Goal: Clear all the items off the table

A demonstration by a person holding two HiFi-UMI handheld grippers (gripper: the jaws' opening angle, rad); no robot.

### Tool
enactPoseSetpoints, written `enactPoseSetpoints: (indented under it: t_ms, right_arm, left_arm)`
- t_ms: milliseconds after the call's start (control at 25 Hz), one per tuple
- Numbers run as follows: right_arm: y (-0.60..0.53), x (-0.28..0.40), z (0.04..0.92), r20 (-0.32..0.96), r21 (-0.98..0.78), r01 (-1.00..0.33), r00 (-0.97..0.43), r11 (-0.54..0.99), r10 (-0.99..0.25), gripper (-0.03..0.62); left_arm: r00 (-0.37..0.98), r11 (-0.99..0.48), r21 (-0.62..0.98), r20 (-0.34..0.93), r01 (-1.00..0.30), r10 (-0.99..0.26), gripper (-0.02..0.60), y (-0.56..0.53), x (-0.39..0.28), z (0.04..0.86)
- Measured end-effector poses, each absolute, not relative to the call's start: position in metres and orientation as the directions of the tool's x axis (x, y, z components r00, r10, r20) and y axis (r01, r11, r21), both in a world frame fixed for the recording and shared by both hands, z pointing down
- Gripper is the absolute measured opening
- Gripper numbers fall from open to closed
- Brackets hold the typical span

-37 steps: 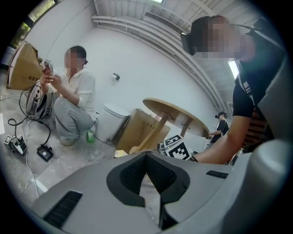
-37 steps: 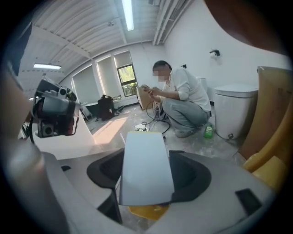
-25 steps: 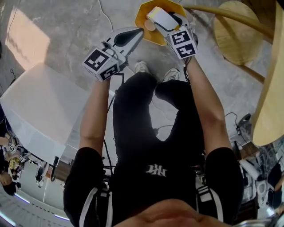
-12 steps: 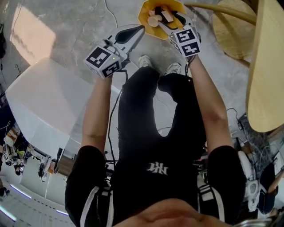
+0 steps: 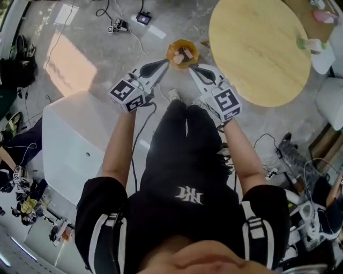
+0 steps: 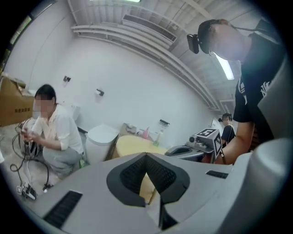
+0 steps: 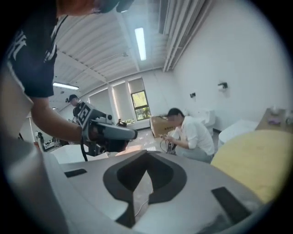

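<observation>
Round wooden table (image 5: 257,51) up top: a pink bottle (image 5: 325,15) and a green-and-white item (image 5: 310,45) sit at its far right rim, with labels too small to read. On the floor just left of the table, the orange bin (image 5: 182,53) holds a few small pieces.

Over to the left gripper (image 5: 162,65): jaws pressed together, nothing in them. The right gripper (image 5: 194,69) has just snapped its jaws closed, and they're empty too.

Each marker cube (image 5: 124,92) shows black-and-white squares. The black shirt (image 5: 177,171) carries a white logo (image 5: 190,195), stylised and not legible. The print on the cardboard box (image 6: 11,107) is unreadable.
</observation>
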State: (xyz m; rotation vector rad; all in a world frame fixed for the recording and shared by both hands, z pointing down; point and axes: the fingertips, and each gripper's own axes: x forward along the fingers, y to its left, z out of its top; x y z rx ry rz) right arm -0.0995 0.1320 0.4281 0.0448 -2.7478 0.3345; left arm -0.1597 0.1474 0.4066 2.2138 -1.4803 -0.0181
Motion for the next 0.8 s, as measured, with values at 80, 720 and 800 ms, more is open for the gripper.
enactPoseSetpoints:
  t_ms: [80,720,800]
  right_arm:
    - [0.119,-0.069,0.362,0.317,-0.191,-0.096,-0.948,0.977,-0.031,0.003]
    - [0.025,0.144,0.189,0.116,-0.017,-0.606,-0.791,0.795,-0.6,0.003]
    - [0.026,0.163,0.195,0.125,-0.025,-0.647,-0.759,0.762,-0.639,0.003]
  left_arm:
    - [0.43,-0.335,0.374,0.208,-0.865,-0.879,0.012,0.134,-0.145,0.349]
    - [0.771,-0.736,0.266,0.048,-0.623,-0.635,0.012,0.056,0.037,0.187]
    - [0.804,-0.766,0.276,0.04,-0.58,-0.594,0.012,0.056,0.058,0.19]
